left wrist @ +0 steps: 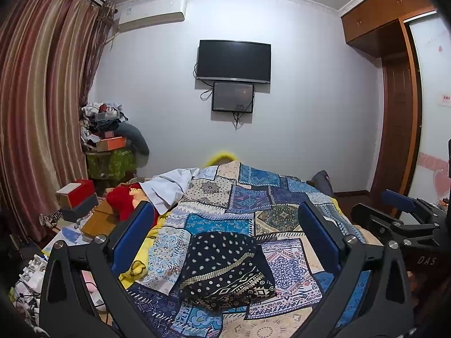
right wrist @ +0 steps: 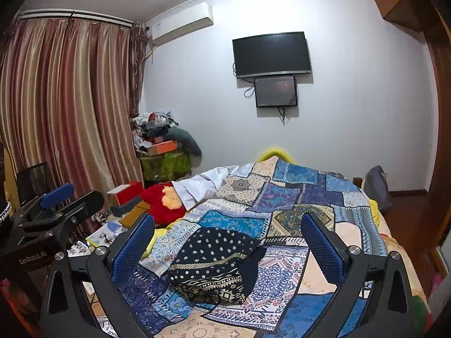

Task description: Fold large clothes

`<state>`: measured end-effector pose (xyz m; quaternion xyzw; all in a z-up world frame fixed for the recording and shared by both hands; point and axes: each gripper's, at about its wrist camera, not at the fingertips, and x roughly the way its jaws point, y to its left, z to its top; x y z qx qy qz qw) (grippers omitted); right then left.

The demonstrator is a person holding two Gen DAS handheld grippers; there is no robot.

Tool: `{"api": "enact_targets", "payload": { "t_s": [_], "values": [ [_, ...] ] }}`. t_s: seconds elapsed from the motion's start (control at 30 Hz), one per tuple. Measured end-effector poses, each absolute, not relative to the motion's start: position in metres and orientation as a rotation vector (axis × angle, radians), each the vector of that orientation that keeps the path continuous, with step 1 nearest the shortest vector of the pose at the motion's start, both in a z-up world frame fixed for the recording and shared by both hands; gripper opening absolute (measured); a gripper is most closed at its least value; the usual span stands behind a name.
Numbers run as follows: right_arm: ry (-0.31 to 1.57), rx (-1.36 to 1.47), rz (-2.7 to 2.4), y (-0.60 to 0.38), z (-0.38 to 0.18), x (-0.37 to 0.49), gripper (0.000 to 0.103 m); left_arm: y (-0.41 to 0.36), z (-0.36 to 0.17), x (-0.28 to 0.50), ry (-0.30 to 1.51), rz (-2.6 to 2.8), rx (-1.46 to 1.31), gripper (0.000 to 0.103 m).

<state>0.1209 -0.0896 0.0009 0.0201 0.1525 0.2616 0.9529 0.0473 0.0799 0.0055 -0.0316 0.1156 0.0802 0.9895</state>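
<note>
Left wrist view: my left claw stands wide open and empty, its blue pads splayed at 9 and 3 o'clock of the frame. Between them, at 6 o'clock, lies the dark dotted garment, already a compact folded bundle resting on the patchwork bedspread. My right claw shows at 3 o'clock, held above the bed edge with a gap between its fingers and nothing in it. Right wrist view: that same claw is likewise spread open and empty, the folded bundle sitting just below centre, touched by neither pad. The other claw appears at 9 o'clock, clear of the cloth. Further out, a white shirt lies crumpled on the far left part of the bed at 11 o'clock, beside a red plush toy; boxes crowd the bedside at 9 o'clock. Two screens hang on the wall at 12 o'clock; curtains fill 10 o'clock. I judge the dotted garment's folding finished or nearly so: it looks squared, though one dark flap trails at its right. The white shirt appears unfolded and is probably the remaining work.
</note>
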Motion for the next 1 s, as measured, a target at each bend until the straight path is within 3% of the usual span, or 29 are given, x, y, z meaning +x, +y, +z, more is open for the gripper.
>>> {"api": "enact_targets", "payload": {
  "t_s": [1.0],
  "values": [
    [0.333,0.053,0.522,-0.0843,-0.0031,0.1177,0.103,0.0852,0.0024,0.0545,0.250,0.140,-0.065,0.103]
  ]
}}
